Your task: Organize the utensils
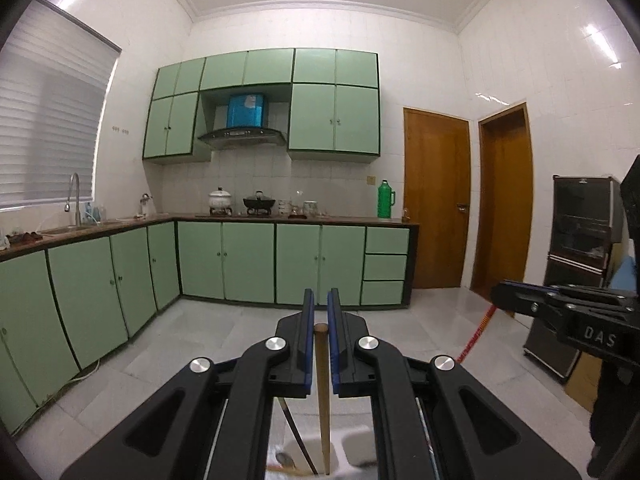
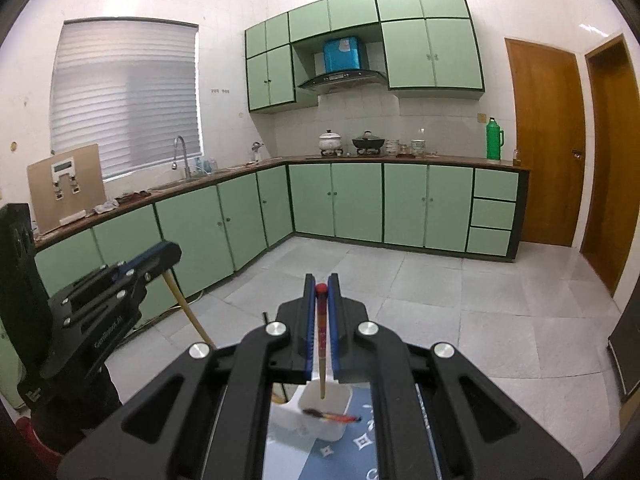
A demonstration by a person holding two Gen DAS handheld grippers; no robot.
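Note:
My left gripper (image 1: 321, 312) is shut on a plain wooden chopstick (image 1: 322, 392) that hangs down into a white utensil holder (image 1: 356, 446). A dark chopstick (image 1: 298, 436) and a spoon (image 1: 286, 460) stand in the holder's left part. My right gripper (image 2: 321, 292) is shut on a red-tipped chopstick (image 2: 321, 344), held upright over the white utensil holder (image 2: 320, 416). Another red-ended utensil (image 2: 330, 416) lies across the holder's front. The left gripper shows in the right wrist view (image 2: 160, 254), the right gripper in the left wrist view (image 1: 500, 294).
Green cabinets (image 2: 360, 200) and a counter with pots (image 2: 368, 142), a sink tap (image 2: 182, 156) and a green flask (image 2: 494, 138) line the far walls. Wooden doors (image 2: 544, 140) stand at the right. A blue patterned cloth (image 2: 352, 448) lies under the holder.

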